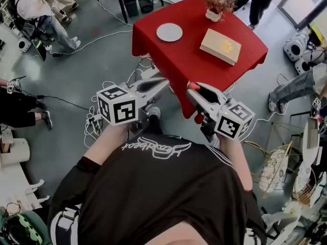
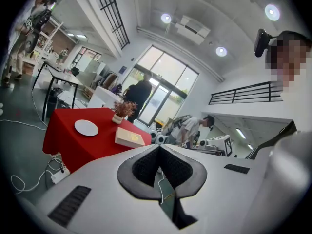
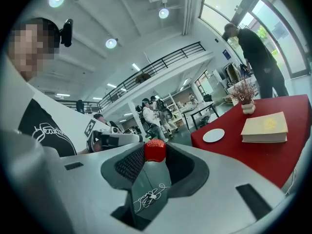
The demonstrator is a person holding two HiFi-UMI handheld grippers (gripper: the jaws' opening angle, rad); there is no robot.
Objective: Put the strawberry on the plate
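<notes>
A red strawberry sits pinched at the tips of my right gripper, which is shut on it; in the head view the strawberry shows as a red spot at the jaw tips. My left gripper is shut with nothing between its pads. Both grippers are held in the air short of the red-clothed table. A white plate lies on the table's far left part, also seen as the plate and the plate in the gripper views.
A closed tan book lies right of the plate, and a small potted plant stands at the table's far edge. Cables trail on the grey floor. People stand and sit around the room.
</notes>
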